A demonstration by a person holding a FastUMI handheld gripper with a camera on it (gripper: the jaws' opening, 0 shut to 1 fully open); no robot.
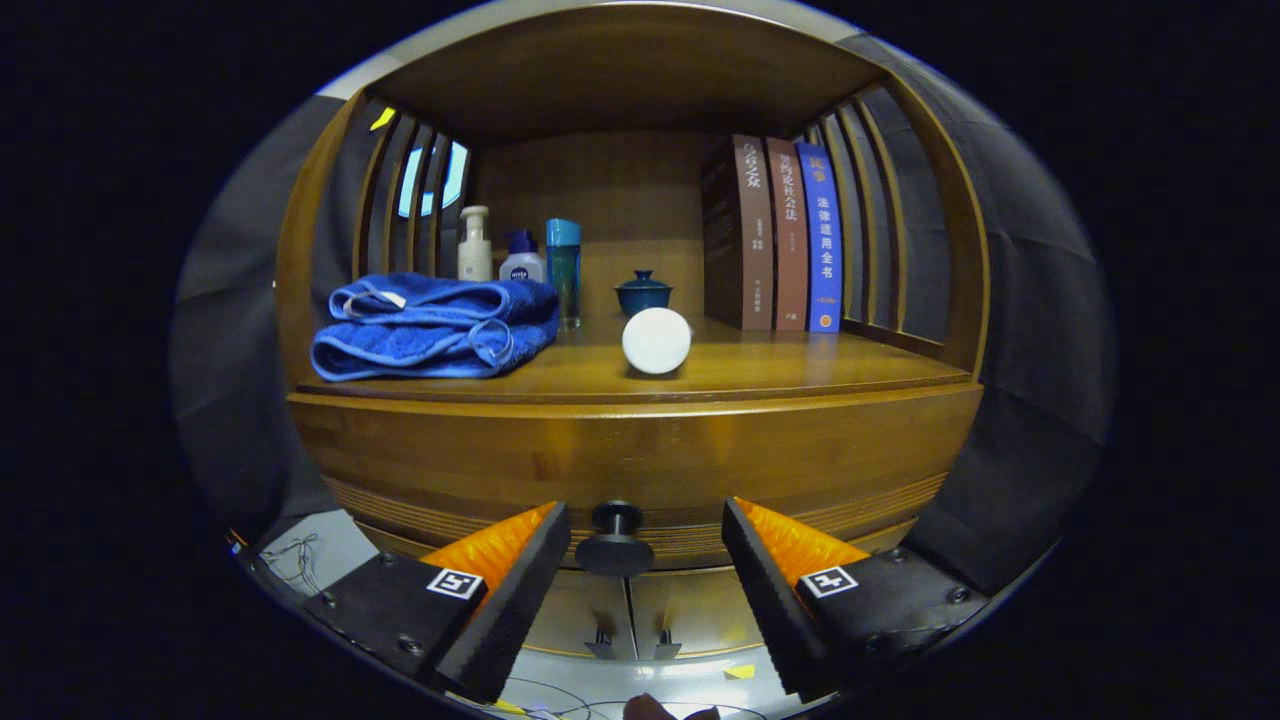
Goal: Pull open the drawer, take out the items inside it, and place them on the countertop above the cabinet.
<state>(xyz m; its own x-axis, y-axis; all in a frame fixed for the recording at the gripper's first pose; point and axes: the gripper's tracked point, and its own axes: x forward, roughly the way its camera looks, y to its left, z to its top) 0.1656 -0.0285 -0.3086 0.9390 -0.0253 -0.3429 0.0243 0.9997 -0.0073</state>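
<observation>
The wooden cabinet [640, 440] faces me, its drawer [640, 455] closed beneath the desk [760, 375], which carries three upright books [785, 235], a folded blue towel [430, 325], bottles [520, 260] behind it and a white ball [656, 340]. My tool [640, 560] stands open, its fingers either side of the dark drawer knob [615, 540], not touching it.

drawer [640, 470] contents hidden, book [822, 240] titles illegible

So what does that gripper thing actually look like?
The gripper has two wedge-shaped fingers with ridged, sawtooth inner faces. Each sits on a block fixed with screws and bears a small square black-and-white marker. The fingers stand open either side of the drawer knob.
</observation>
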